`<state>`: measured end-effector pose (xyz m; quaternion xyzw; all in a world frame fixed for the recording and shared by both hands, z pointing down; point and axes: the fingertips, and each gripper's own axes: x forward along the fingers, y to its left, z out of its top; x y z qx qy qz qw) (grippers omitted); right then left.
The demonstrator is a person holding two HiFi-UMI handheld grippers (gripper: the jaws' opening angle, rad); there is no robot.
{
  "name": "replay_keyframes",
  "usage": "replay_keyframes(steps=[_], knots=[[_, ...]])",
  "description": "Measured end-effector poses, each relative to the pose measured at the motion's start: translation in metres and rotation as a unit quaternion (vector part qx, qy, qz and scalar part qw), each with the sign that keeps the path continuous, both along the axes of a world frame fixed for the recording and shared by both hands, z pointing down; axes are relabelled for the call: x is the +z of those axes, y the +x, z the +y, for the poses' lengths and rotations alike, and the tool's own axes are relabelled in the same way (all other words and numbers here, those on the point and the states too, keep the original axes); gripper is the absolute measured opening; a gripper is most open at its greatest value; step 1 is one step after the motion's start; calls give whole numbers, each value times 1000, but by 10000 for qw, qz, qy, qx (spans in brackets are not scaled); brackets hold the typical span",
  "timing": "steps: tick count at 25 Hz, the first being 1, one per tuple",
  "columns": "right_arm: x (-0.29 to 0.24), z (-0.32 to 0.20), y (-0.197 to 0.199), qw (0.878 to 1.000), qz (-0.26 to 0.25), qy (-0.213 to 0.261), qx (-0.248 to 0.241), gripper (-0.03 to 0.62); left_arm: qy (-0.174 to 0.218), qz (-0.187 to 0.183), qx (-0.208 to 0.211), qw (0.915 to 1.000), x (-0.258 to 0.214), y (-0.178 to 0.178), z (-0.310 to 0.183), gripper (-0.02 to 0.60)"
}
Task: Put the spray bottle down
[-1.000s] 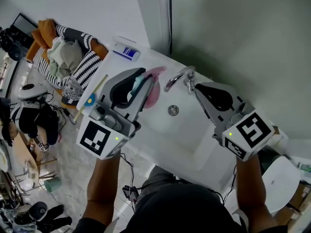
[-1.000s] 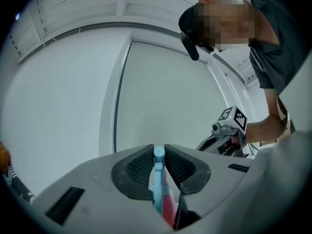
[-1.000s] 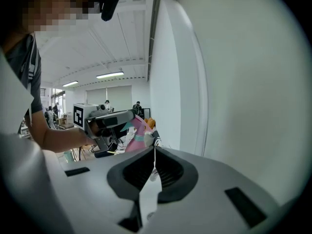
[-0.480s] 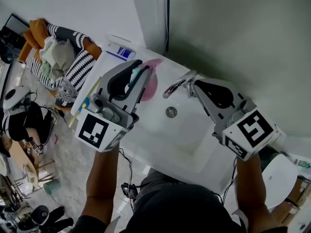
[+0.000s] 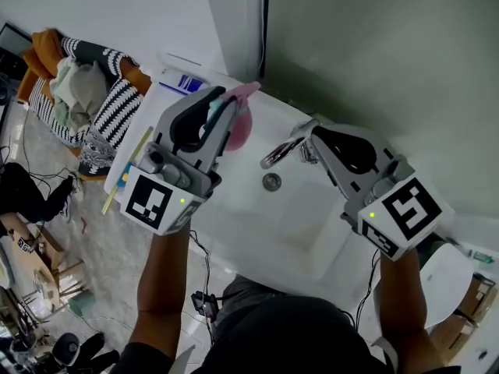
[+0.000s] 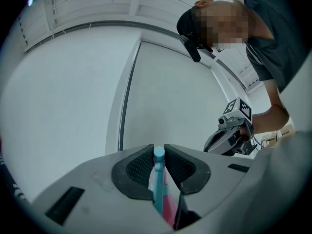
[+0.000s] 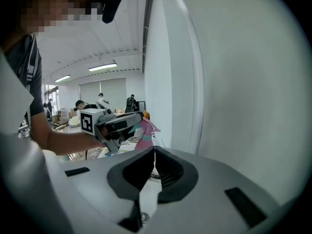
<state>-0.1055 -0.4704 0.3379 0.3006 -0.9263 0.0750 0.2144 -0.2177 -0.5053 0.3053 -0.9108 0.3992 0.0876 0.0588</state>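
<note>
The pink spray bottle (image 5: 238, 123) with a teal neck is held in the air over the left rim of the white sink (image 5: 234, 209). My left gripper (image 5: 221, 106) is shut on it; the left gripper view shows the teal neck (image 6: 158, 179) pinched between the dark pads. In the right gripper view the bottle (image 7: 144, 131) shows beyond the left gripper (image 7: 134, 121). My right gripper (image 5: 316, 137) hovers over the chrome tap (image 5: 284, 146) with its jaws together and nothing between them (image 7: 154, 152).
A white tube with blue print (image 5: 183, 82) lies at the sink's back left corner, a wooden-handled brush (image 5: 129, 170) along its left edge. A basket of clothes (image 5: 82, 104) stands on the floor to the left. A grey wall rises behind the sink.
The left gripper and bottle have shifted a little toward the back of the sink. The right gripper has hardly moved. The view has swung slightly.
</note>
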Motion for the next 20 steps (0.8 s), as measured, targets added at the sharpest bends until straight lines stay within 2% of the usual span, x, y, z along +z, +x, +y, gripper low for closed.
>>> replay_keyframes(steps=[11,15,20], knots=[[19,-30,-12,9998,94,-151,74,9,-127,76,40,9999,36,-6,-41,67],[25,-38,-16,9997,98,-180,95,9,-26,118,80,9999,50,-5,-54,67],[35,-51,-20,9996,162,-197,114,9,-83,99,89,9999,73,-3,-69,67]])
